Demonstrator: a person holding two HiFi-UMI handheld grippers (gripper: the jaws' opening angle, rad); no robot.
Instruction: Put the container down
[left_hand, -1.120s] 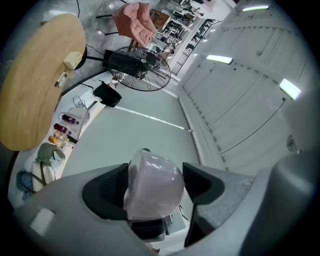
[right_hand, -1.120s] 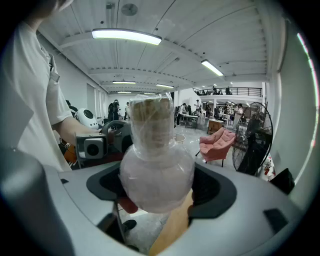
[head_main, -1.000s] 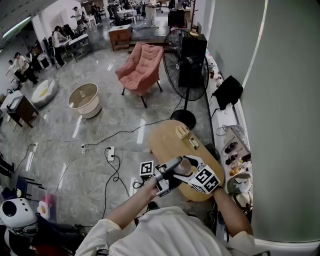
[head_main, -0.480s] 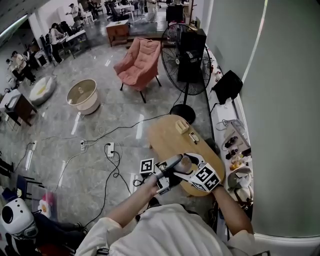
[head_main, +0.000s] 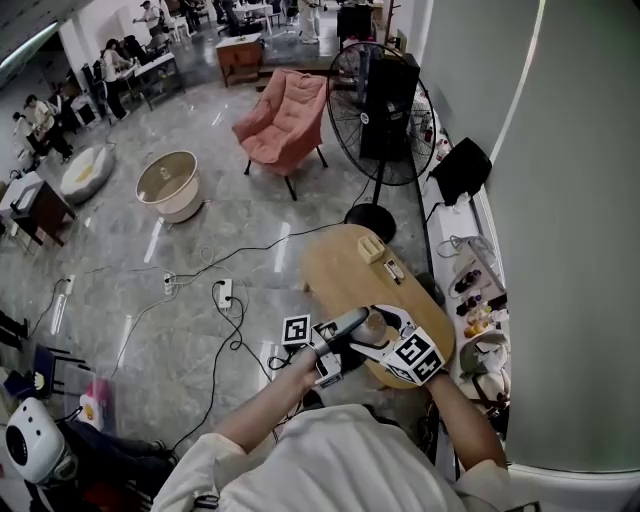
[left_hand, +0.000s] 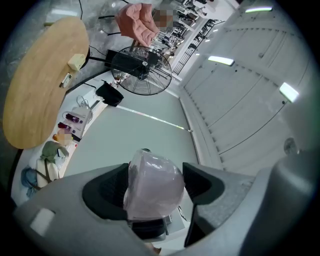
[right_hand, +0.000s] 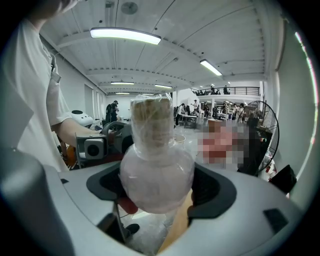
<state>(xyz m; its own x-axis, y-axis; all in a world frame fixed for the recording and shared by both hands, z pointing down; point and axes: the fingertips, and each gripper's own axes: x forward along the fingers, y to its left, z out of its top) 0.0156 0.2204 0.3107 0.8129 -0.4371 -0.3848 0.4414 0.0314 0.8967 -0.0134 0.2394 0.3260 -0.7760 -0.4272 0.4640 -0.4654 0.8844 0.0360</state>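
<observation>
The container (head_main: 374, 324) is a clear round flask with a cork-coloured neck, wrapped in thin film. It hangs over the near end of the oval wooden table (head_main: 345, 270), between two grippers that face each other. My left gripper (head_main: 352, 326) comes in from the left and my right gripper (head_main: 388, 328) from the right. In the right gripper view the container's belly (right_hand: 156, 170) fills the gap between the jaws of the right gripper (right_hand: 157, 182). In the left gripper view the container (left_hand: 152, 185) sits between the jaws of the left gripper (left_hand: 152, 182), touching both.
A pale block (head_main: 371, 247) and a small flat item (head_main: 395, 268) lie on the table's far half. A standing fan (head_main: 385, 110) and a pink armchair (head_main: 285, 120) are beyond it. Cables and a power strip (head_main: 222, 293) cross the floor at left. A cluttered ledge (head_main: 475, 300) runs along the right wall.
Both grippers and the container between them have shifted slightly over the table's near end. Neither grip has changed.
</observation>
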